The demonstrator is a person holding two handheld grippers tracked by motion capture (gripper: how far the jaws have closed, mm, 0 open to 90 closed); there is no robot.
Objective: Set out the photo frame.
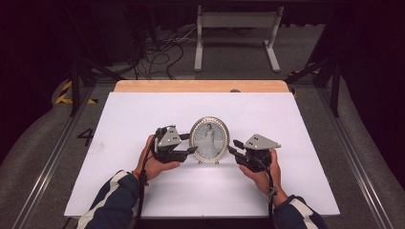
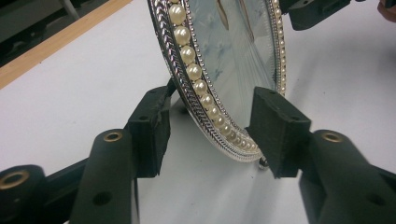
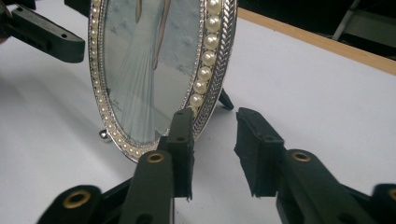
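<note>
Room: a dark floor with loose cables and a white stand is seen beyond the table [image 1: 143,109], which is covered in white with a wooden strip along its far edge.
Frame: an oval pearl-rimmed frame [image 1: 208,139] with a picture of a figure in a white gown is stood upright near the table's middle, toward 6 o'clock, propped on a rear leg and small feet.
Left gripper: the left gripper [image 1: 189,143] is brought in from 9 o'clock; its jaws are spread, one in front of the rim and one behind, and contact cannot be told.
Right gripper: the right gripper [image 1: 232,147] is held at 3 o'clock, jaws apart, one before the rim's edge and one clear behind it.
Reason: the frame is judged to be flanked on both sides so that it can be steadied or lifted without tipping.
High view: the symmetric approach and both hands are shown.
Gripper views: the open gaps, the pearls [image 2: 194,71] and the leg [image 3: 226,100] are made plain.
</note>
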